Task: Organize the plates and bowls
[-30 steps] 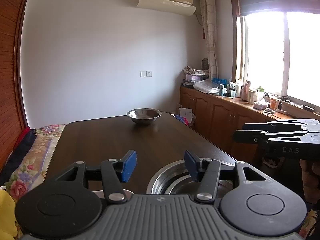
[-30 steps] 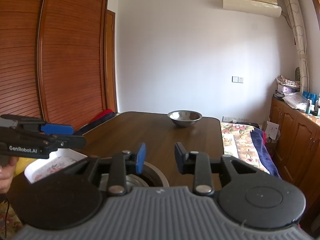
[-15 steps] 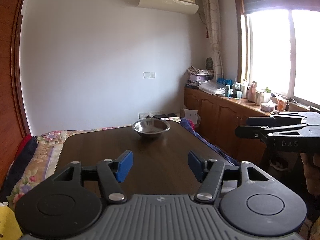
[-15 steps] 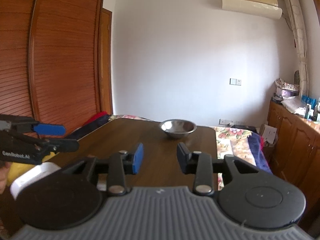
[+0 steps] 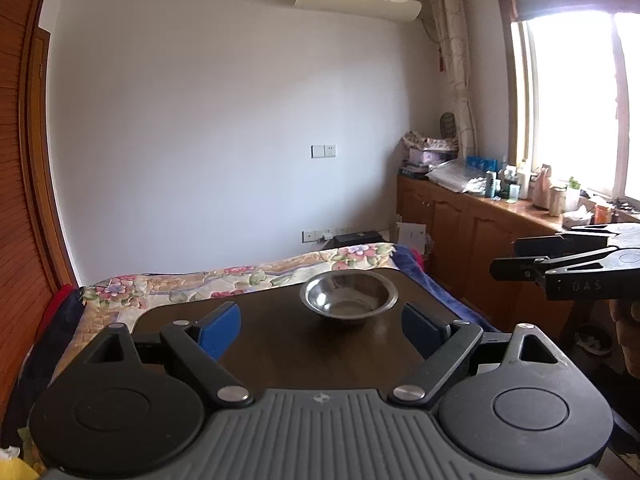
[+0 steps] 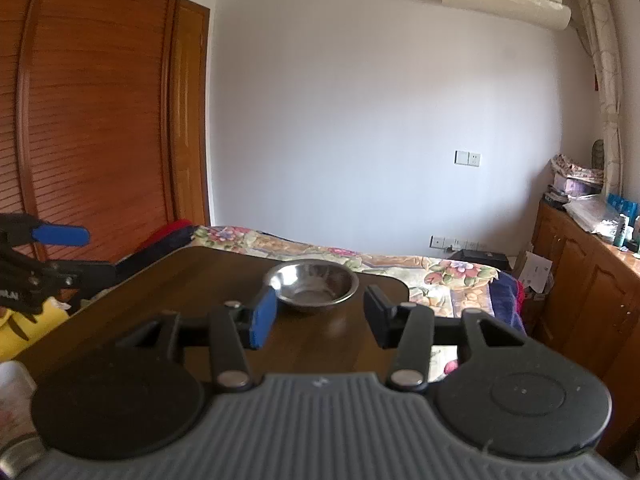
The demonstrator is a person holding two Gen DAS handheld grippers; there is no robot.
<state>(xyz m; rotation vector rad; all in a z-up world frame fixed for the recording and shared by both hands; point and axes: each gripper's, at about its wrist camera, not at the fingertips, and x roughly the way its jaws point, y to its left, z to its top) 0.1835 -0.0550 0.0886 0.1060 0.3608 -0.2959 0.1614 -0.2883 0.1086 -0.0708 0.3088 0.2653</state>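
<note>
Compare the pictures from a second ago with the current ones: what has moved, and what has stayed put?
Both grippers have travelled up the table toward the steel bowl, leaving the near dishes out of view. The left gripper and right gripper have just been opening, with nothing between the jaws. The bowl itself has stayed at the far end, untouched.

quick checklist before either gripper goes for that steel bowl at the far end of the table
1. Steel bowl upright, alone on the table: ok.
2. Bowl empty: ok, nothing shows inside.
3. Left gripper empty, jaws just opened wide: ok.
4. Right gripper empty, jaws just been opening, narrower than the left: ok.
5. Path across the table to the bowl free: ok.
6. Jaws lined up on the rim: not ok, both sit short of the bowl.
7. Where the bowl should go: cannot tell, no stack in view.
</note>
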